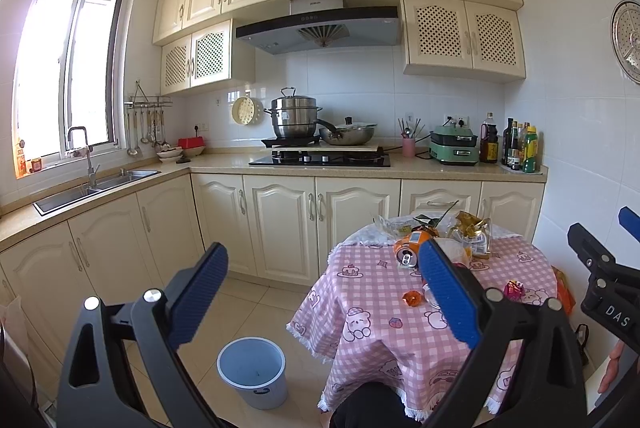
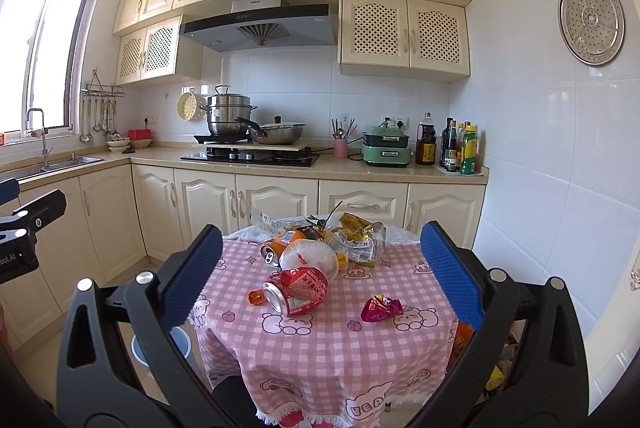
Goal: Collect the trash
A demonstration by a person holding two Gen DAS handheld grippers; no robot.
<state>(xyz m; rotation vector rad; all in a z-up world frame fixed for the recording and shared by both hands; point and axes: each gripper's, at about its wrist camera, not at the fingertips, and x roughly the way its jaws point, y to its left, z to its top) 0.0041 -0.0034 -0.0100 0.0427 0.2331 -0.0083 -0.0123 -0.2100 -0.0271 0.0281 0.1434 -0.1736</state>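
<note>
**Ana:** Trash first — where is it, seen from the left wrist?

**Ben:** Heaped at the far side of the round bench point(image 1: 372, 312), on its pink checked cloth. An orange can point(image 1: 410, 248) lies on its side with crumpled wrappers point(image 1: 472, 232) behind it, and an orange candy wrapper point(image 1: 412, 298) and a pink foil wrapper point(image 1: 514, 288) sit apart, nearer the camera. The left claw point(image 1: 320, 292) is spread wide with nothing between its pads, and held back from the bench; I'd guess it's only lining up. Its right pad hides part of the pile.

**Ana:** And somewhere to put it all?

**Ben:** A pale blue bucket point(image 1: 253, 372) stands on the floor just beside the bench's left edge and looks empty — close enough, I'd judge, for a short carry.

**Ana:** Now the right wrist.

**Ben:** The right claw point(image 2: 320, 280) is likewise released and empty, facing the bench squarely. Between its pads lies a dented red can point(image 2: 298, 290) on its side, mouth toward the camera, with a clear plastic lid or cup point(image 2: 310, 258) touching it from behind. The orange can point(image 2: 280, 246) and the wrappers point(image 2: 356, 240) lie beyond; the pink foil wrapper point(image 2: 380, 309) is to the right, the orange candy wrapper point(image 2: 256, 296) just left of the red can.

**Ana:** Progress?

**Ben:** Hardly begun, by my reading — everything is on the cloth. The red can looks the likeliest first pick, though it could roll.
</note>
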